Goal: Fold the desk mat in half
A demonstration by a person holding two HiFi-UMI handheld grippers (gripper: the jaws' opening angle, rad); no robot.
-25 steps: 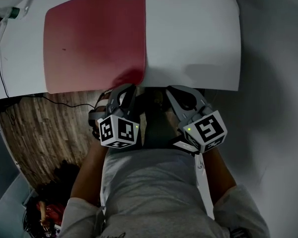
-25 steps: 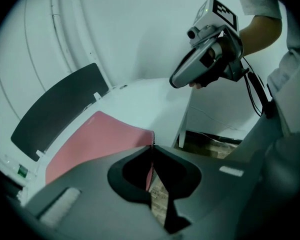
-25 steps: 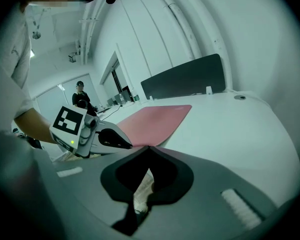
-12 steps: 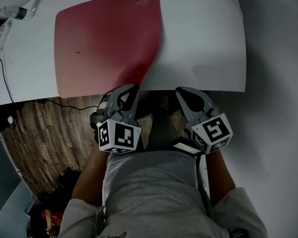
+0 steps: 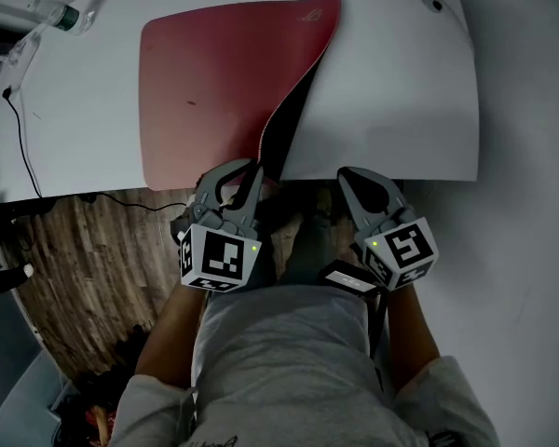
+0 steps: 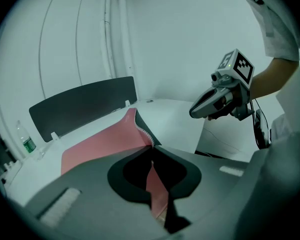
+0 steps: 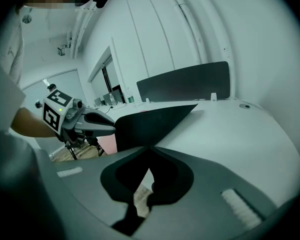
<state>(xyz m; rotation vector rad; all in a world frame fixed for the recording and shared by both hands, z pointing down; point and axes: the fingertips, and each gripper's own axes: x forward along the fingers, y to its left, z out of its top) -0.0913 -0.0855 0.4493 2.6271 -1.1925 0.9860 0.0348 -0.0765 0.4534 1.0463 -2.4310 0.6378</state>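
- The red desk mat (image 5: 224, 82) lies on the white table (image 5: 401, 91), filling the upper left and centre of the head view.
- The mat's lower right corner is raised off the table, and its black underside (image 5: 284, 138) shows as a dark wedge along the right edge.
- The left gripper (image 5: 247, 173) sits at the table's lower edge, just left of centre. Its jaws pinch that raised corner, and in the left gripper view a strip of red mat runs between them.
- The right gripper (image 5: 348, 175) hangs just right of centre, at the table's lower edge and apart from the mat. Its jaws are pressed together with nothing between them.
- In the right gripper view the lifted flap stands as a black sheet in mid-frame.
- A bottle (image 5: 61, 15) stands at the upper left.
- Wooden floor (image 5: 84, 259) fills the lower left.
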